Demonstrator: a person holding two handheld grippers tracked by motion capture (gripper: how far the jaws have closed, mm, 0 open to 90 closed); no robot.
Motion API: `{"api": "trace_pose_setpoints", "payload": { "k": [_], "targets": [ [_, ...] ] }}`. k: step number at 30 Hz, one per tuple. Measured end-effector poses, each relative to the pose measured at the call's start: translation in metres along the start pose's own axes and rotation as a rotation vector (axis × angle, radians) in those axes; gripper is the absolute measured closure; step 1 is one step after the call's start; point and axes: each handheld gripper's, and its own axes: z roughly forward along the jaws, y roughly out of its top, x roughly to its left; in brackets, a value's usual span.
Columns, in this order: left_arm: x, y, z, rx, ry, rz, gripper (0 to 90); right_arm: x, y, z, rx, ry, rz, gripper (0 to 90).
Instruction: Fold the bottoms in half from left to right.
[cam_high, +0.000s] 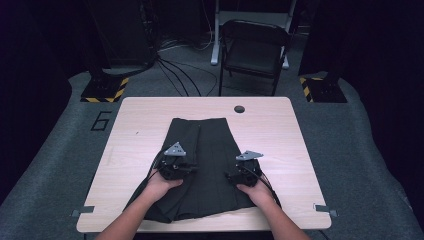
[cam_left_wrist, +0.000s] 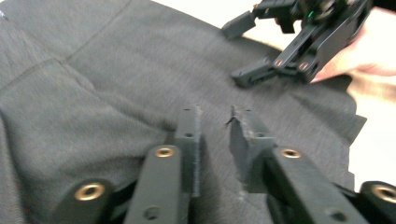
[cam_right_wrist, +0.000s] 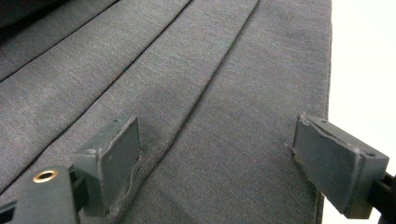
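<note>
Skirt (cam_high: 205, 165), dark grey, pleated, lies flat mid-table (cam_high: 140, 125); soft, light, limp, probably best pinched at an edge. Left gripper (cam_left_wrist: 215, 126) over skirt, fingers narrowly apart, empty. Right gripper (cam_right_wrist: 219, 163) near skirt's edge, fingers wide, empty.

A skirt (cam_high: 205, 165) lies at the middle of the table (cam_high: 280, 130), its hem toward the person at the near edge. The left gripper (cam_high: 175, 162) sits over its left half, the right gripper (cam_high: 245, 170) over its right (both near the hem). A chair (cam_high: 255, 47) stands behind the table.
</note>
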Motion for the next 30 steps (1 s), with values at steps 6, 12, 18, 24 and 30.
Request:
{"api": "trace_pose_setpoints", "payload": {
  "k": [6, 12, 18, 24, 30],
  "targets": [
    [0.001, -0.003, -0.028, -0.045, 0.024, -0.012, 55.5, 0.0, 0.0, 0.0, -0.001, -0.001, -0.004, 14.9],
    [0.007, -0.024, -0.056, -0.063, 0.04, -0.057, 47.2, 0.0, 0.0, 0.0, 0.001, 0.0, -0.001, 14.9],
    [0.007, -0.041, -0.064, -0.075, 0.03, -0.072, 43.8, 0.0, 0.0, 0.0, 0.002, 0.0, -0.001, 14.9],
    [0.001, -0.054, -0.056, -0.03, 0.009, -0.074, 42.9, 0.0, 0.0, 0.0, 0.005, 0.0, 0.0, 14.9],
    [0.0, -0.063, -0.049, 0.011, -0.037, -0.102, 51.9, -0.001, 0.001, 0.0, -0.004, 0.002, -0.009, 15.7]
  ]
}}
